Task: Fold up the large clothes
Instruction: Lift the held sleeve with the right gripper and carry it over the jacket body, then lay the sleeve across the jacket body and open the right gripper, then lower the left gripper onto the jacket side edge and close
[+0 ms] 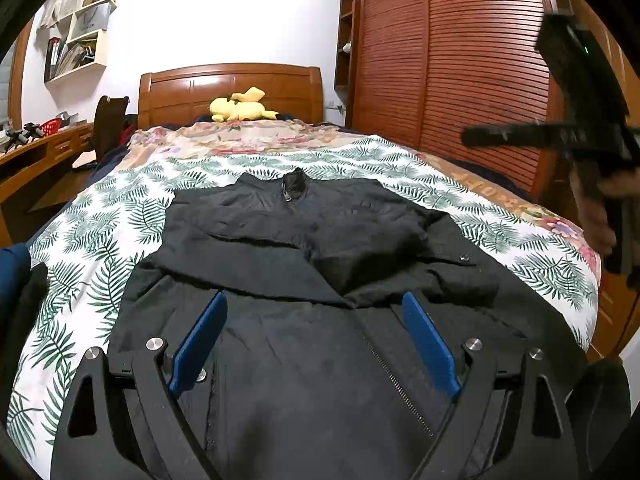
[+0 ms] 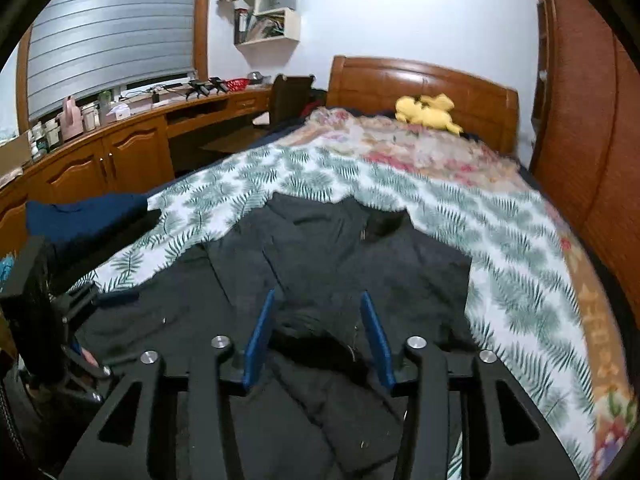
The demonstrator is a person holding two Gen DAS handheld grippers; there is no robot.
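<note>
A large black zip jacket (image 1: 304, 264) lies flat on the bed, collar toward the headboard, both sleeves folded across its chest. My left gripper (image 1: 314, 300) is open and empty, its blue fingers (image 1: 200, 344) spread wide just above the jacket's lower front by the zipper. My right gripper (image 2: 318, 300) is open and empty above the jacket (image 2: 340, 256), over a bunched fold. The right gripper also shows held high at the right edge of the left wrist view (image 1: 592, 140). The left gripper's body shows at the left of the right wrist view (image 2: 44, 320).
The bed has a leaf-print sheet (image 1: 100, 248) and a floral quilt (image 1: 248, 136) near the wooden headboard (image 1: 232, 84), with a yellow plush toy (image 1: 240, 106). A folded blue garment (image 2: 88, 212) lies at the bed's left edge. A desk (image 2: 120, 144) stands left, a wardrobe (image 1: 460, 60) right.
</note>
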